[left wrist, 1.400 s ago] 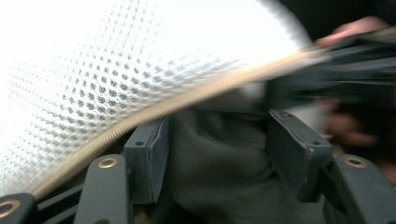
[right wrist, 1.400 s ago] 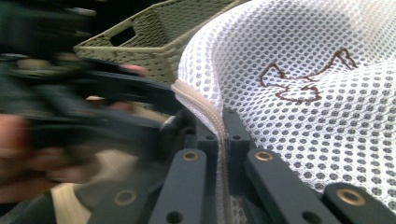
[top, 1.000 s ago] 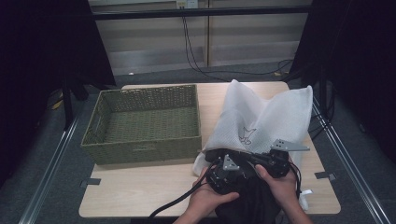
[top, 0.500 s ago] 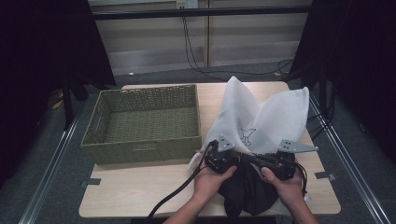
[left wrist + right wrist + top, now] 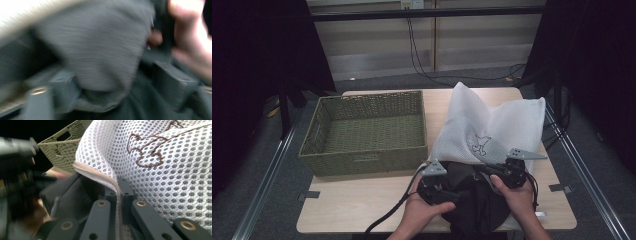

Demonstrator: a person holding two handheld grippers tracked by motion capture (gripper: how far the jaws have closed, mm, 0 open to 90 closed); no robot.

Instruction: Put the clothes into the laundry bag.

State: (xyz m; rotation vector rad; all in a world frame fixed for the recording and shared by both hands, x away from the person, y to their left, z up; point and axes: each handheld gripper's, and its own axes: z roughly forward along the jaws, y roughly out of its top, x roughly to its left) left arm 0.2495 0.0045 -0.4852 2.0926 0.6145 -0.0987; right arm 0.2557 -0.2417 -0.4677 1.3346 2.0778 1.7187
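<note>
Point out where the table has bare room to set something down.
Bare tabletop lies in front of the wicker basket, left of the left hand. The basket's floor is bare too. The right half is crowded by the white mesh bag and dark garment.

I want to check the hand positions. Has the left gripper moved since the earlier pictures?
Yes. The left gripper has moved leftward, closer to the wicker basket's near right corner than one second ago, and its jaws have just been opening over the dark garment.

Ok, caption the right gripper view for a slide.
Right tongs shut on the zipper edge of the white mesh laundry bag, dark garment below, woven basket behind.
</note>
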